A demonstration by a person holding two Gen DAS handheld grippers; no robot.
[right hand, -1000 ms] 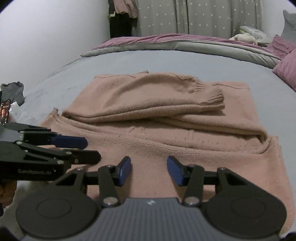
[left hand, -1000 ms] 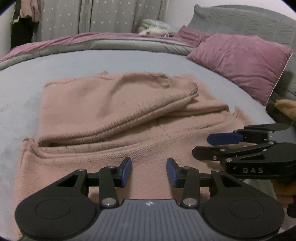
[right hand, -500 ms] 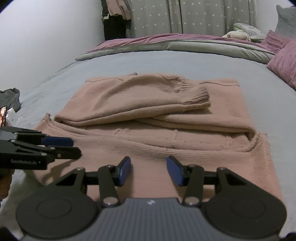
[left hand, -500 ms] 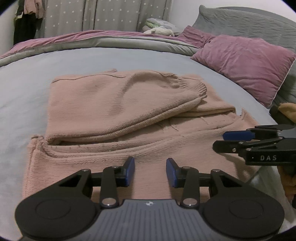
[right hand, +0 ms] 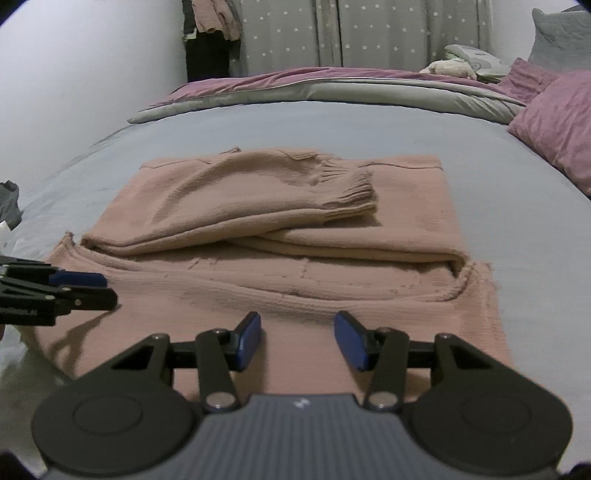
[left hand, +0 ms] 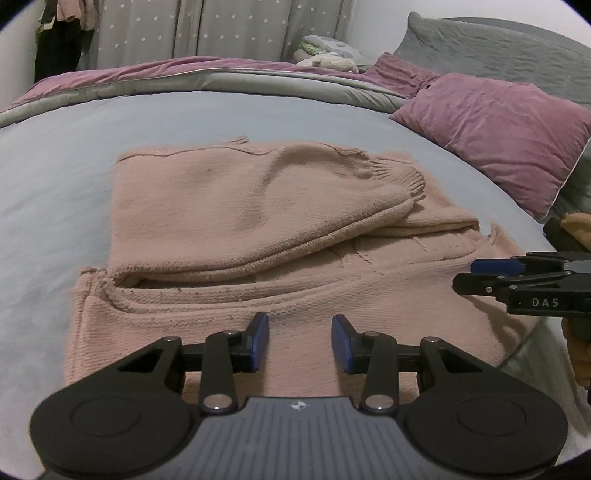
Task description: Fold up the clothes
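Pink sweater [left hand: 258, 236] lies flat on the bed [left hand: 74, 155], sleeves folded across. Left gripper [left hand: 300, 341] and right gripper [right hand: 297, 339] hover over its near hem, fingers released, likely about to grip it.

Sweater [left hand: 258, 206]: pink knitted wool-like cloth, matt, ribbed at the cuff.
Bed sheet [left hand: 55, 177]: smooth grey-blue cloth, matt.
Pillow [left hand: 495, 136]: mauve velvety cloth, faint sheen.
Curtain [right hand: 369, 33]: grey cloth printed with small stars.
Left gripper [left hand: 300, 341]: matt black plastic, blue rubbery pads, bright metal rivets.
Right gripper [right hand: 297, 339]: same matt black plastic, blue pads.
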